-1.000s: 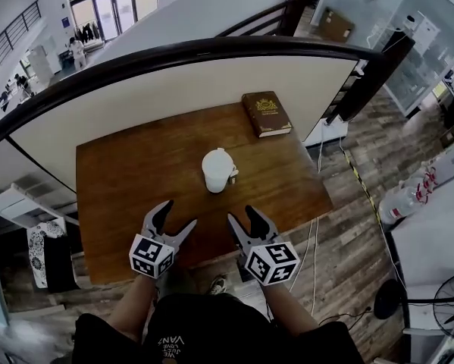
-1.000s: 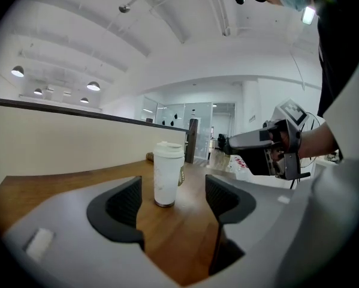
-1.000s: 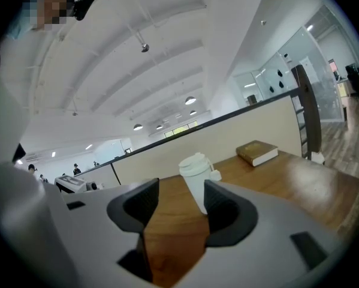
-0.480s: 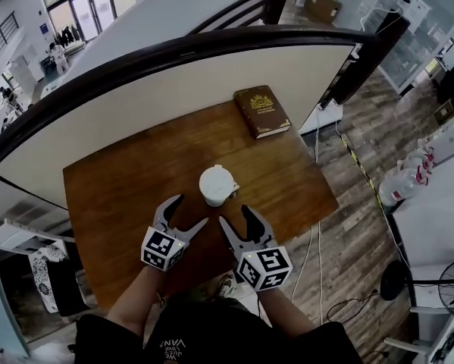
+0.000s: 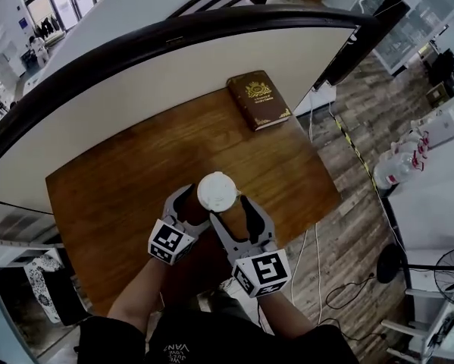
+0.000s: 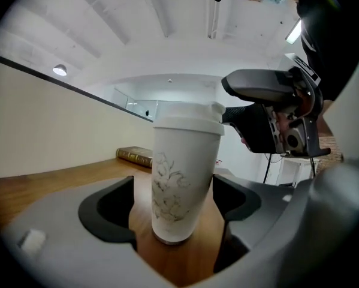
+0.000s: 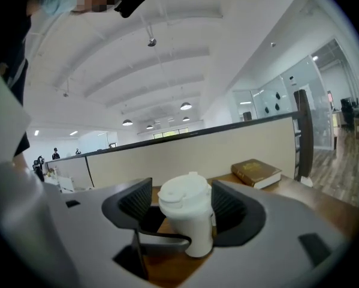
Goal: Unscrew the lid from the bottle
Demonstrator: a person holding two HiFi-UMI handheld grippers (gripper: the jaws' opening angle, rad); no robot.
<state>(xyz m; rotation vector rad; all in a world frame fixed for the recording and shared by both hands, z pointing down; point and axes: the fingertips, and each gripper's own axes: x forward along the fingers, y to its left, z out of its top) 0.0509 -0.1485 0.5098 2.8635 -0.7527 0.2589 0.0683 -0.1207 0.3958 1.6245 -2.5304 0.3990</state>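
Observation:
A white bottle [image 5: 217,191] with a white lid stands upright on the wooden table [image 5: 113,180]. My left gripper [image 5: 196,208] has its jaws on either side of the bottle's lower body [image 6: 180,185], and they are opening without gripping it. My right gripper [image 5: 233,209] reaches in from the other side. Its jaws stand on either side of the lid [image 7: 183,197] and upper body, and they are opening too. In the right gripper view a small gap shows on the lid's left. The right gripper [image 6: 269,119] also appears behind the bottle in the left gripper view.
A brown book [image 5: 258,99] lies at the table's far right corner, also visible as the book [image 7: 256,171] behind the bottle. A white partition with a dark rail [image 5: 173,59] runs along the table's far edge. Cables and wooden floor lie to the right of the table.
Both grippers have moved forward from the table's near edge to the bottle, and now the jaws of each stand on either side of it. Their jaws stand wider than before.

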